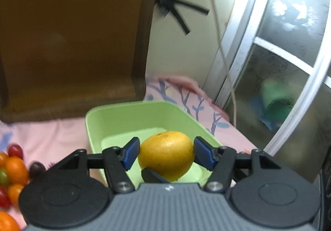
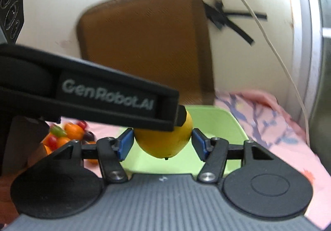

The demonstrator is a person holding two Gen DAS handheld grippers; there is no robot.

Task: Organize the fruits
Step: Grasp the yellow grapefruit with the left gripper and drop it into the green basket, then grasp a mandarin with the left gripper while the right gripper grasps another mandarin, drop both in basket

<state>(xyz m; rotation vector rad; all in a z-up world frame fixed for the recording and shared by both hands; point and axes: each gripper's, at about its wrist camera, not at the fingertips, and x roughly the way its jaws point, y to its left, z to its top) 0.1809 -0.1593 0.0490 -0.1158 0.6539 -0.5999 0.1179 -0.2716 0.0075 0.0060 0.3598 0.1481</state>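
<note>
The orange [image 1: 166, 155], round, firm and fairly heavy, sits low in the centre of both wrist views over the green bin [image 1: 124, 119], which rests on pink floral bedding [image 1: 51, 133]. The left gripper [image 1: 166, 154] grasps it, blue fingers [image 1: 131, 153] pressing its widest sides; its waxy skin could slip, so a hold across the middle looks safest. The right gripper [image 2: 163, 142] is released, its fingers flanking the fruit without touching. Small fruits [image 1: 12, 171] pile at the left edge, cut off. Whether the orange touches the bin floor is unclear.
</note>
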